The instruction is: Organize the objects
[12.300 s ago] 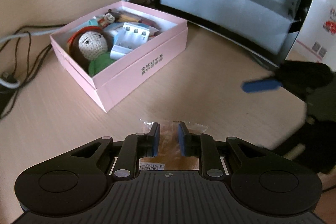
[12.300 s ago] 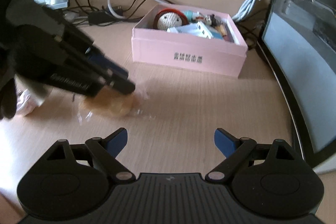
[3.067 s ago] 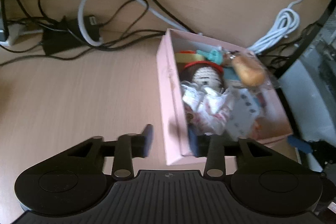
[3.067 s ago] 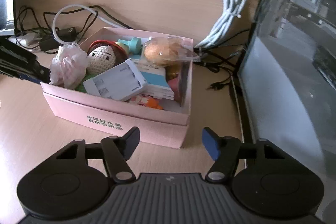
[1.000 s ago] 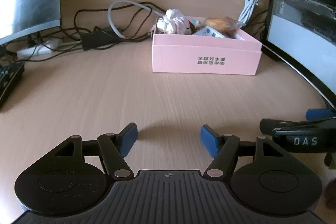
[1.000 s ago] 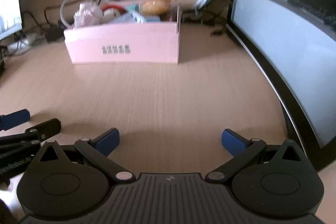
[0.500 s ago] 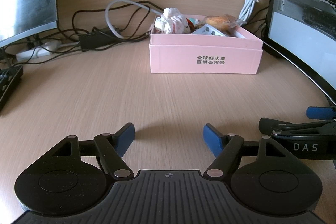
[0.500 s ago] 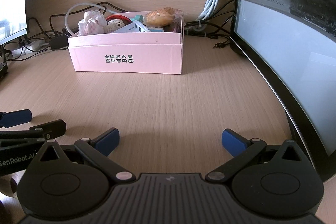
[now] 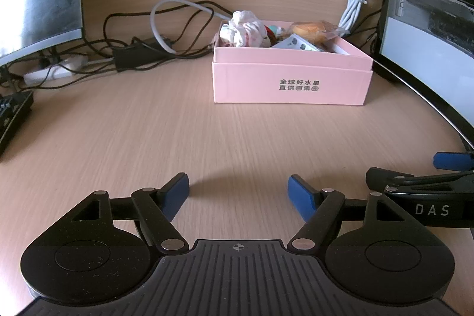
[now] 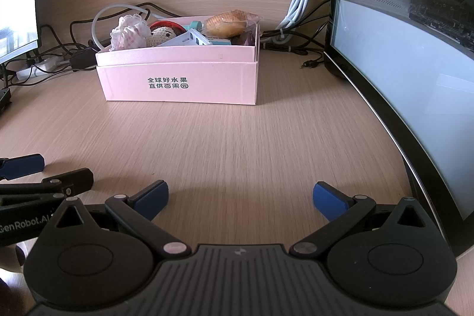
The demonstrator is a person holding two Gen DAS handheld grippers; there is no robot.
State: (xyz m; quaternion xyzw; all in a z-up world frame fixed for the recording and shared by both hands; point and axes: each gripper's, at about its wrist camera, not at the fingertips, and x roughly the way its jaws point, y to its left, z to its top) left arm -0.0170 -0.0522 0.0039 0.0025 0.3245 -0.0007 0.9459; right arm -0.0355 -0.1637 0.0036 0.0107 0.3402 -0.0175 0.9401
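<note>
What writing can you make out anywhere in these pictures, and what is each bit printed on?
"全球好水果" over "直供百果园": front wall of the pink box, printed in dark characters; the last character sits in a small rounded frame.
"DAS": side of the right gripper, seen from the left wrist camera.
"GenRobot.AI": side of the left gripper, seen from the right wrist camera; the edges of the picture and the near gripper cut it off.
Nothing on the items inside the box is readable.

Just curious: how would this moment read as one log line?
left hand-held gripper open, empty | right hand-held gripper open, empty | pink box full, on desk

A light wood desk [image 9: 148, 132] carries a pink box [image 9: 291, 82], tangled cables [image 9: 133, 49] and 2 monitors [image 10: 400, 64].
</note>
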